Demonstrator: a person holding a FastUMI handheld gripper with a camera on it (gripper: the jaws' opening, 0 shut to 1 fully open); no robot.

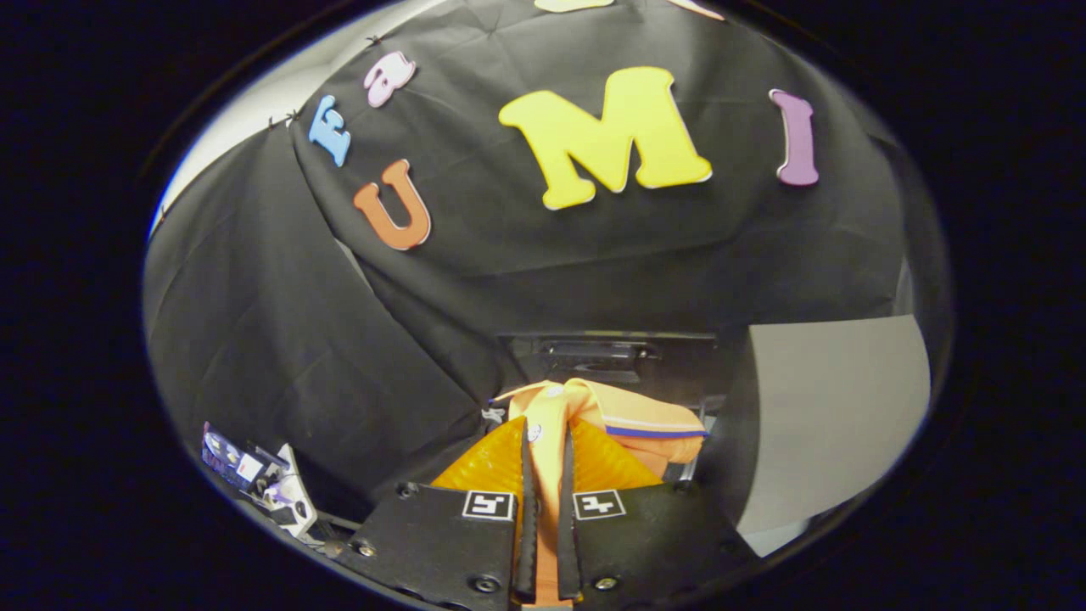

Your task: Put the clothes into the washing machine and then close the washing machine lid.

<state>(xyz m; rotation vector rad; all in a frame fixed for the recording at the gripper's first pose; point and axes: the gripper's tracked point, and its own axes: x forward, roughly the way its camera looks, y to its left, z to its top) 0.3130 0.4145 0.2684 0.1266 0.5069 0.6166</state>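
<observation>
My gripper [544,441] is shut on an orange polo shirt [611,412] with a purple-striped collar edge and white buttons. A strip of its placket is pinched between both fingers, and the collar part bunches just ahead of the fingertips. The shirt hangs lifted in front of the black cloth wall. Just beyond the shirt stands a dark panel with a handle-like recess [607,356]; I cannot tell whether it belongs to the washing machine. Which way the machine's lid stands is not visible.
A pale grey flat panel [827,416] rises to the right of the fingers. Low on the left, beside the gripper body, sits a small white and dark object [259,479] with stickers. Black cloth covers the background.
</observation>
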